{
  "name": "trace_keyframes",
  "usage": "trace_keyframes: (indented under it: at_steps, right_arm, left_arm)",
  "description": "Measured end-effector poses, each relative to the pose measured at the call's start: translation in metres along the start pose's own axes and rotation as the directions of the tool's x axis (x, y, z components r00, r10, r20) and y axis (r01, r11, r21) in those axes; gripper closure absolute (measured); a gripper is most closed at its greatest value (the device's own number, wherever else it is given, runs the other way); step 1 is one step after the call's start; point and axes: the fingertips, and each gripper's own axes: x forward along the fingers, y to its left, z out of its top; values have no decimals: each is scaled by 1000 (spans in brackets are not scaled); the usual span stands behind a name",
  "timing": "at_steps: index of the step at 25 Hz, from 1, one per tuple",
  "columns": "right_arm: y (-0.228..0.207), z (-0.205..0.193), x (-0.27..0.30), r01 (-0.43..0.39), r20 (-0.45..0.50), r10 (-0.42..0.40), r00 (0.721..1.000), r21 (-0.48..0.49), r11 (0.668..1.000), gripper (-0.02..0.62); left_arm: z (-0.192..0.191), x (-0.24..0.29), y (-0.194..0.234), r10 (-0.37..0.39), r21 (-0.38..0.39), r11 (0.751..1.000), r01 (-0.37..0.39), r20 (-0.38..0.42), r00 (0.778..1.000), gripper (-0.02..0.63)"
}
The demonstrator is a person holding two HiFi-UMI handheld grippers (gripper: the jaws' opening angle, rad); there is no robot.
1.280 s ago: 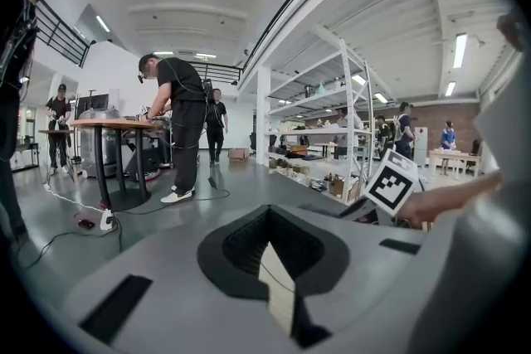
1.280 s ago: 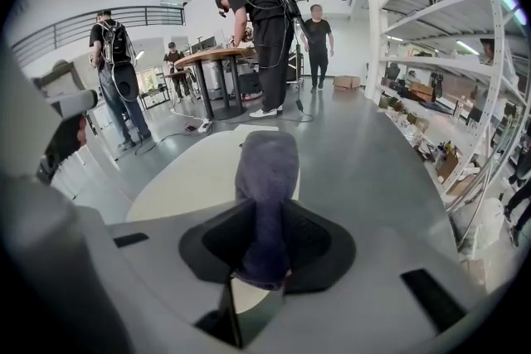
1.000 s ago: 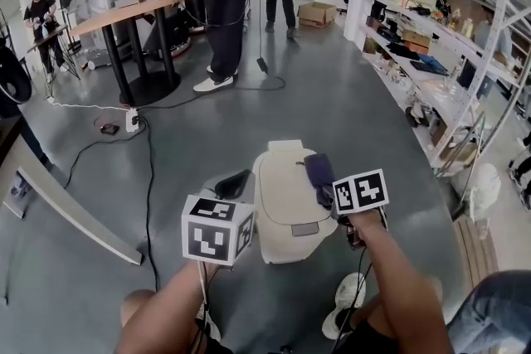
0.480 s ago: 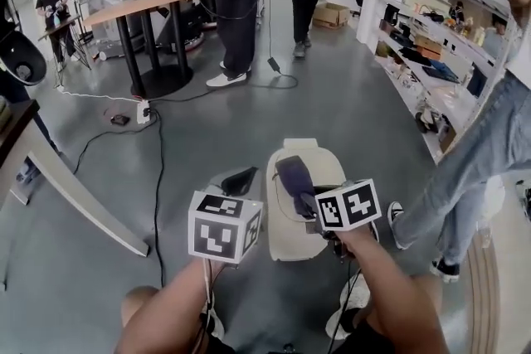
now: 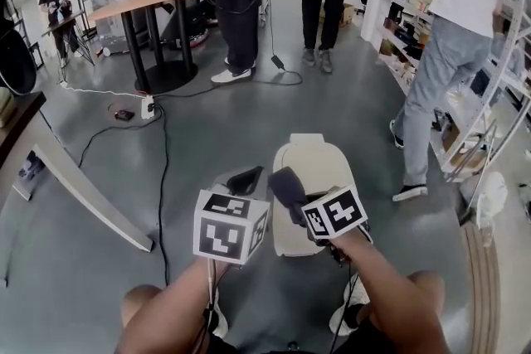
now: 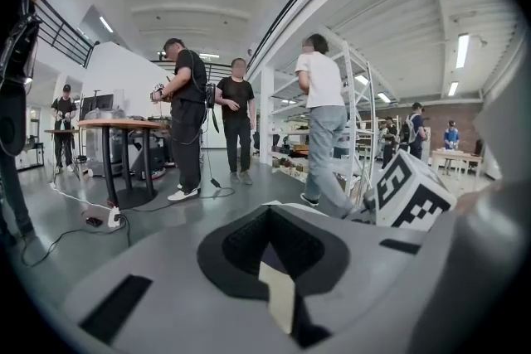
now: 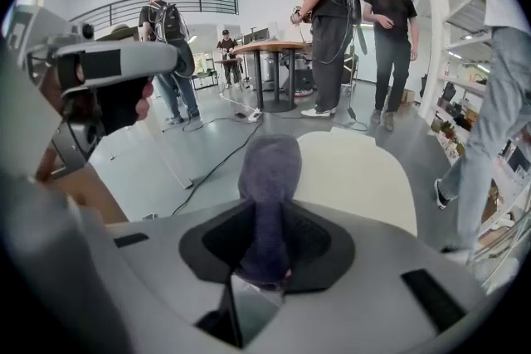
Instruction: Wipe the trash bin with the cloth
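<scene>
Though hidden overhead, right gripper (image 7: 264, 265) jaws clamp cloth (image 7: 270, 170)

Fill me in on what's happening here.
A person is working over a cream trash bin on the floor, a gripper in each hand. The right gripper is shut on a dark cloth held over the bin's lid. The left gripper is shut and empty, beside the bin.

surface: grey floor (image 5: 83, 286) | on it: trash bin (image 5: 319, 162), cable (image 5: 162, 178), power strip (image 5: 148, 106)
</scene>
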Motion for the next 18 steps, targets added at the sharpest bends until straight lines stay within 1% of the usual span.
trace_keyframes:
  at_steps: [5,11,18]
  right_arm:
    - [0,-2,-1,12,2,-12,1000,-7,1000,494]
    - [-13,-9,-11,25,-3,-25,1000,22,999,494]
    - [-32,-23,-20,50,1,-51,999,63,997,494]
  left_arm:
    - [-3,-2,-4,-2,4,1000,2,-2,1000,608]
    - [-2,-1,-7,-6,-29,1000,6,1,1000,609]
    - [2,1,-23,-37,-5,999,37,12,999,609]
